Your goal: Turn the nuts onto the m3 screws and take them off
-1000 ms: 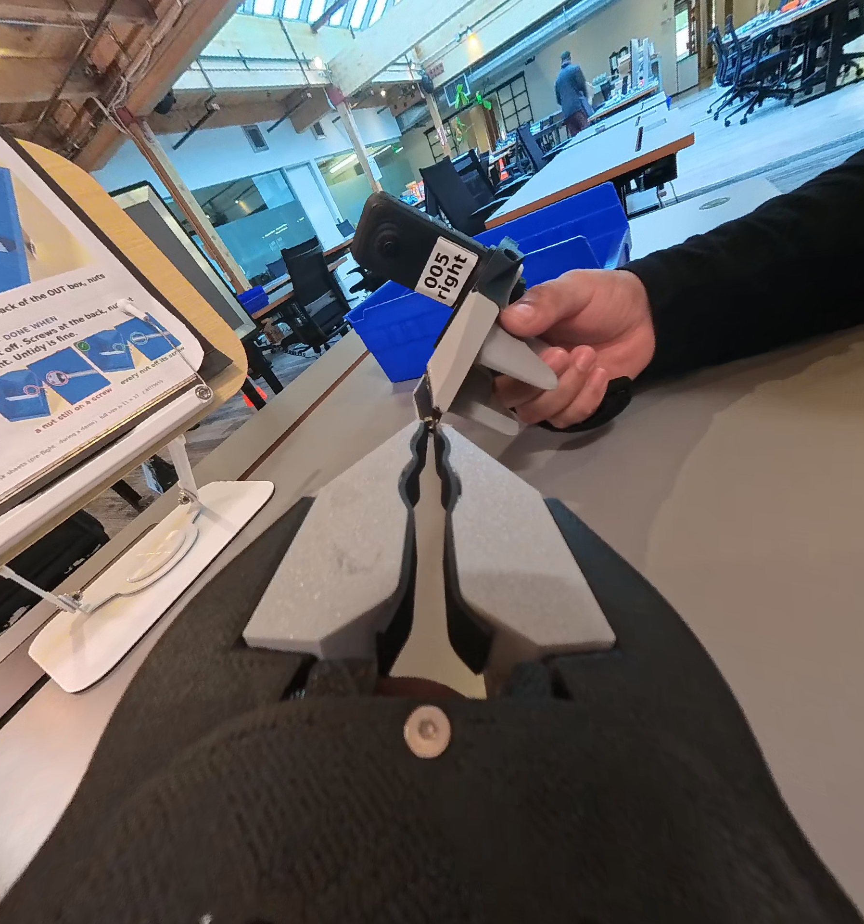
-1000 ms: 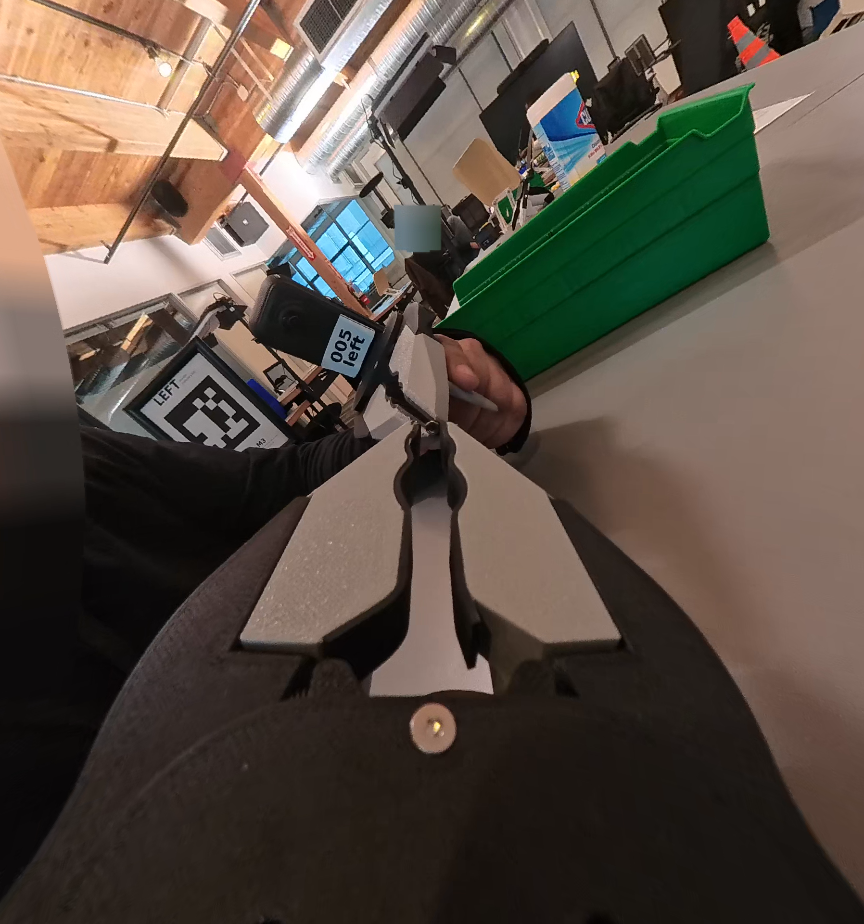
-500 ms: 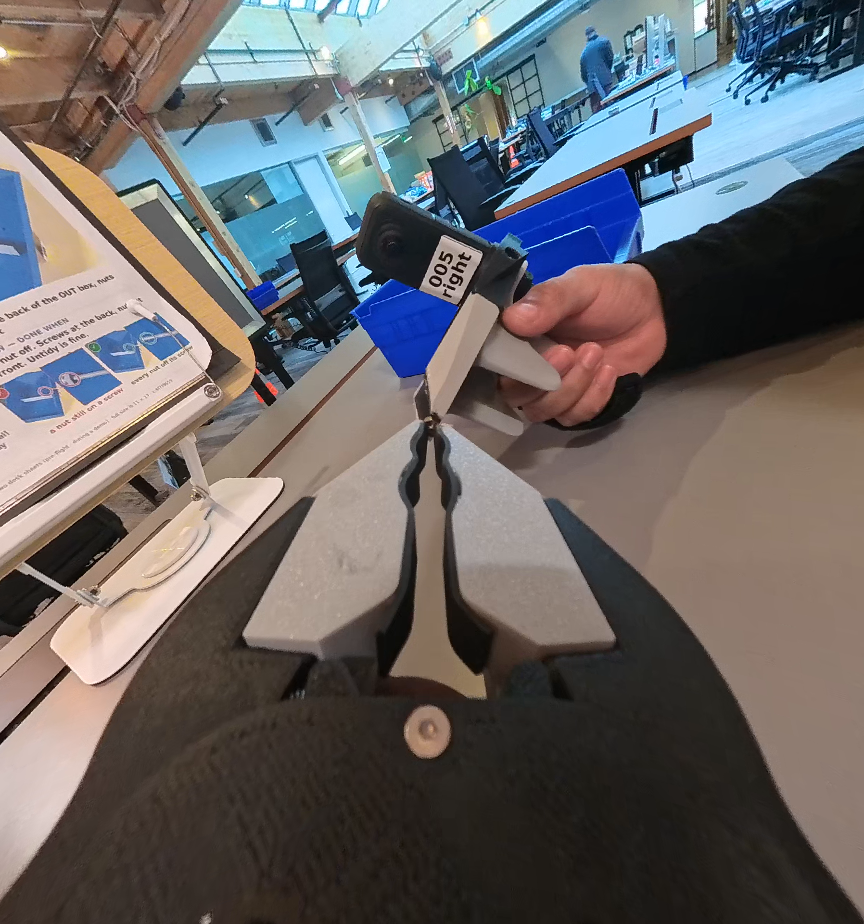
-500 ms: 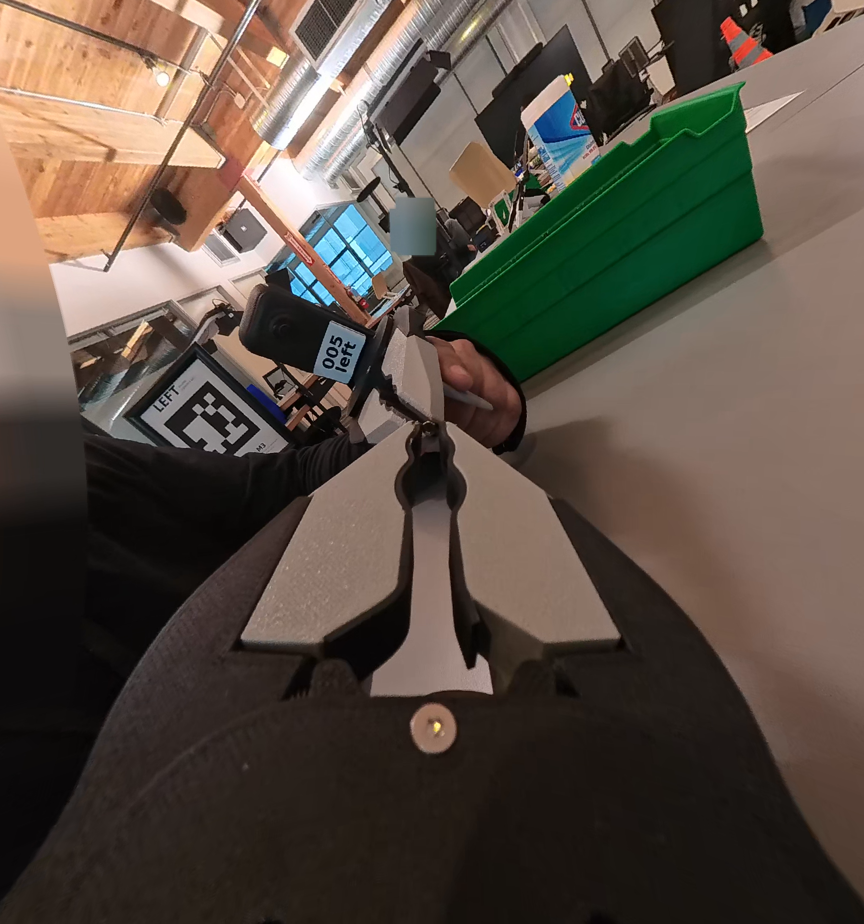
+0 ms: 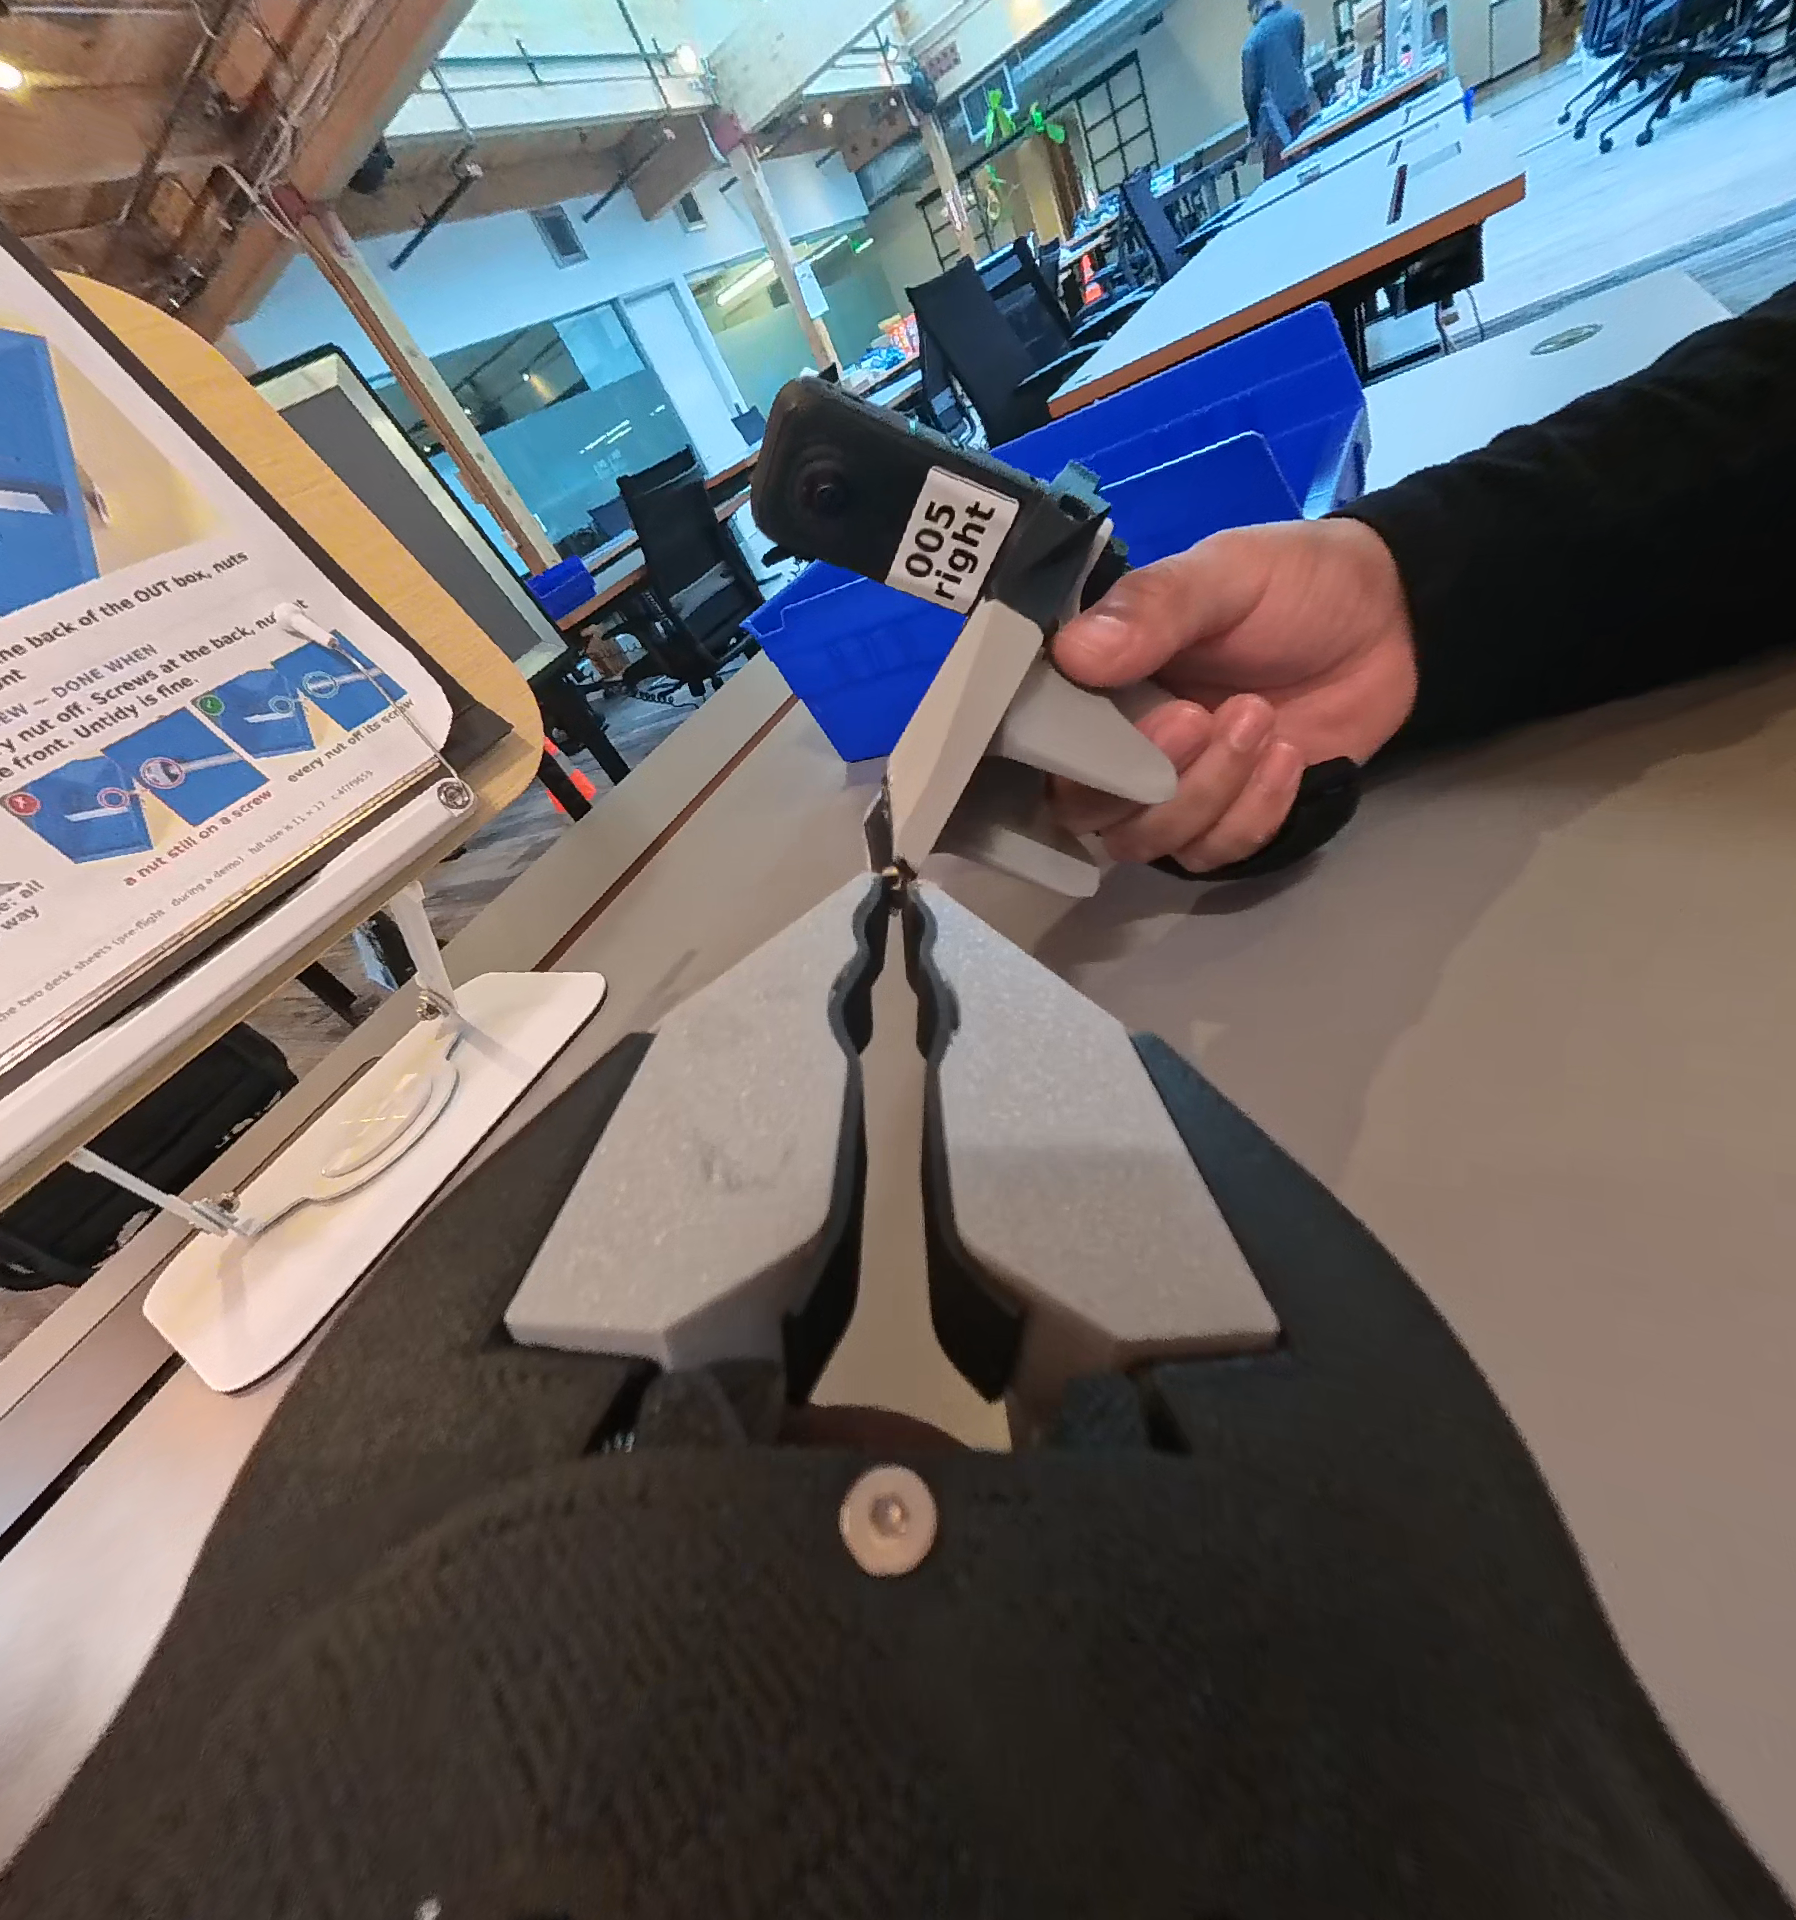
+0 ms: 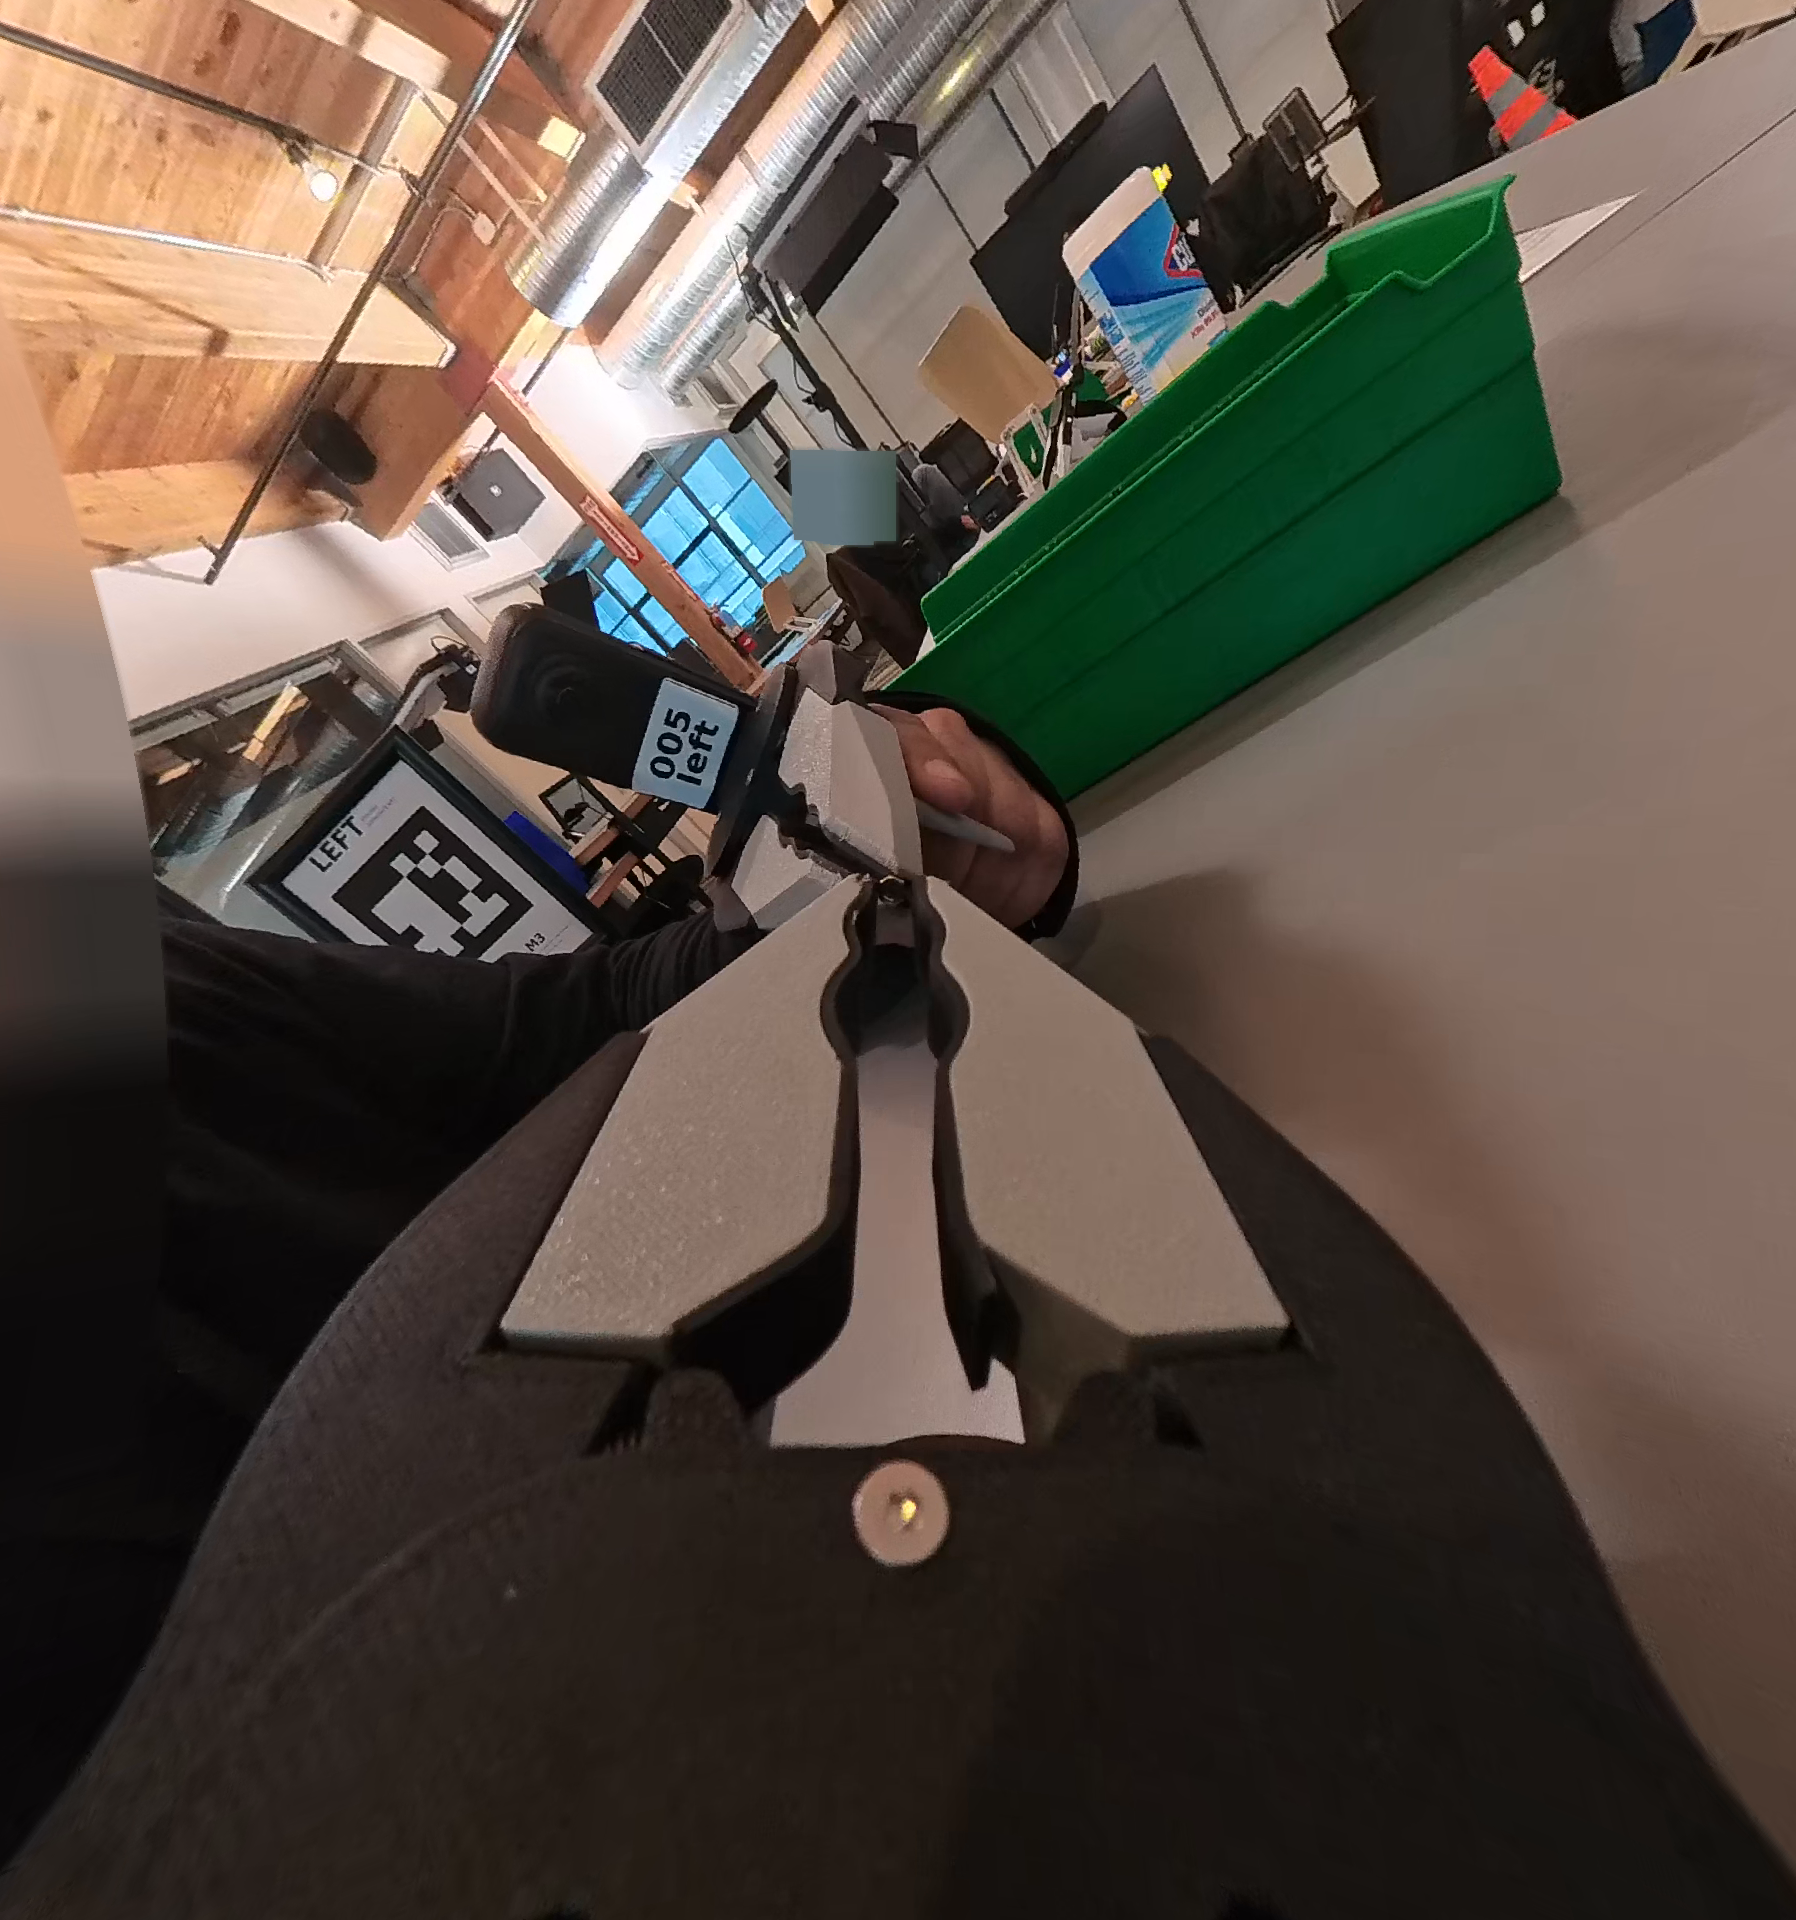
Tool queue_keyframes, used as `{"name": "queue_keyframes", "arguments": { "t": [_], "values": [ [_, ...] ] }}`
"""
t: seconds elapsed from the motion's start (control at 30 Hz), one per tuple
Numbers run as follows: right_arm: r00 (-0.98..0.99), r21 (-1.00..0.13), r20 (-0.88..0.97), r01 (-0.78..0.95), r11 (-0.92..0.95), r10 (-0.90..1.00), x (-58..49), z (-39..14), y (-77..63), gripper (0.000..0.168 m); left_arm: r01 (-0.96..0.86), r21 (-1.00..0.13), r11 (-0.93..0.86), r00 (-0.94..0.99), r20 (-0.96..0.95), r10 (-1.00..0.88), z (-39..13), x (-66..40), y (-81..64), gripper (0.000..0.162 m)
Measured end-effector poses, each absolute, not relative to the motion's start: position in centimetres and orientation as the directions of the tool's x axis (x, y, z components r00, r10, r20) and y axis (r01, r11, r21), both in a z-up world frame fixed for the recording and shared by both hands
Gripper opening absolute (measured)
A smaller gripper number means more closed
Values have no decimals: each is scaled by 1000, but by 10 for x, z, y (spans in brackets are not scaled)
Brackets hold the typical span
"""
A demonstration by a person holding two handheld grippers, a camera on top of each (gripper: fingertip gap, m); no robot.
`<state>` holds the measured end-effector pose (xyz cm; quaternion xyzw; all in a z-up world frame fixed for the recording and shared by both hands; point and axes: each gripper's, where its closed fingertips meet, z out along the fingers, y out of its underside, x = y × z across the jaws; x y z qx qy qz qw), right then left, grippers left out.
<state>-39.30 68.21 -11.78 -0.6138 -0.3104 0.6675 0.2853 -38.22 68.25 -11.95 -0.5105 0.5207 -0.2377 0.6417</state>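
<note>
My left gripper [image 5: 890,891] and right gripper [image 6: 889,896] meet tip to tip above the grey table [image 5: 1548,1143]. Both are shut. A tiny metal screw with its nut [image 5: 893,869] is pinched between the two pairs of tips; it also shows in the right wrist view [image 6: 886,886]. It is too small to tell which tips hold the screw and which the nut. The right gripper [image 5: 886,844] points down at it, held by a hand. The left gripper [image 6: 866,871] comes in from the upper left, also in a hand.
A blue bin [image 5: 1185,499] stands behind the right gripper. A tilted instruction sheet on a white stand [image 5: 374,1174] is at the left table edge. A green bin [image 6: 1289,540], a wipes canister [image 6: 1133,270] and a framed code sign [image 6: 416,883] lie beyond.
Both grippers stay shut and tip to tip. The left wrist view has turned slightly, so the stand has slid right. The left gripper has dropped and tilted a little in the right wrist view.
</note>
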Motion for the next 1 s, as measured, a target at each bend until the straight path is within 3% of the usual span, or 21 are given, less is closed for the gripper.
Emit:
{"name": "queue_keyframes", "arguments": {
  "t": [1.0],
  "values": [
    [-29,-739,-673,55,-671,739,-393,-135,685,2,-311,-876,368,320,-461,-828,-136,-382,686,1]
  ]
}}
